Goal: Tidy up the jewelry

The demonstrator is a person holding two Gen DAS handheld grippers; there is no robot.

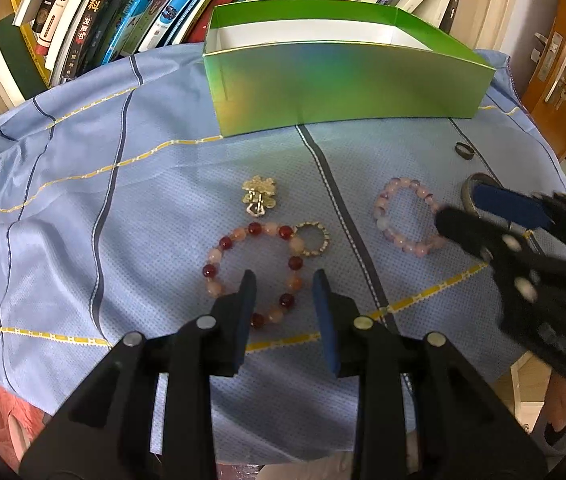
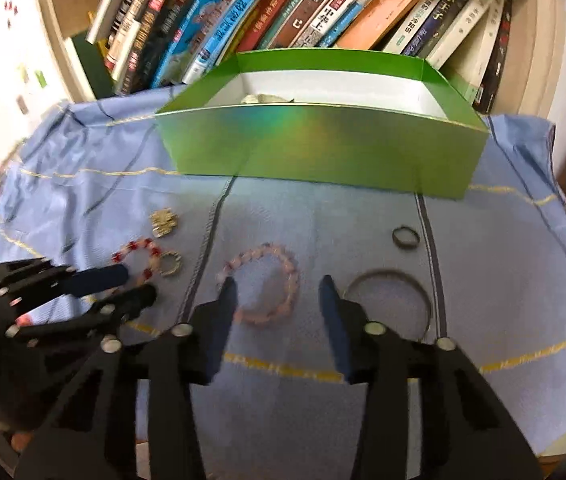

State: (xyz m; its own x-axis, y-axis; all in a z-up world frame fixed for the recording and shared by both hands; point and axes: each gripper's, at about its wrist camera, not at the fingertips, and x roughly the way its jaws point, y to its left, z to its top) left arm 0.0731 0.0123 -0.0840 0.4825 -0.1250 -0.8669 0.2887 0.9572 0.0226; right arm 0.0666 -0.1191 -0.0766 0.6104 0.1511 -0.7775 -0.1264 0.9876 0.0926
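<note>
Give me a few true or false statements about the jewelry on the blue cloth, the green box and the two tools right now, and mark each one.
1. The red bracelet lies on the blue cloth. True.
2. The left tool is clamped on the pink bracelet. False: its pads stand apart over the red bracelet, gripping nothing.
3. The green box stands between the jewelry and the books. True.
4. The thin bangle is inside the box. False: it lies on the cloth, beside the pink bracelet.
5. The right tool holds the small dark ring. False: it is open, and the ring lies untouched nearer the box.
</note>
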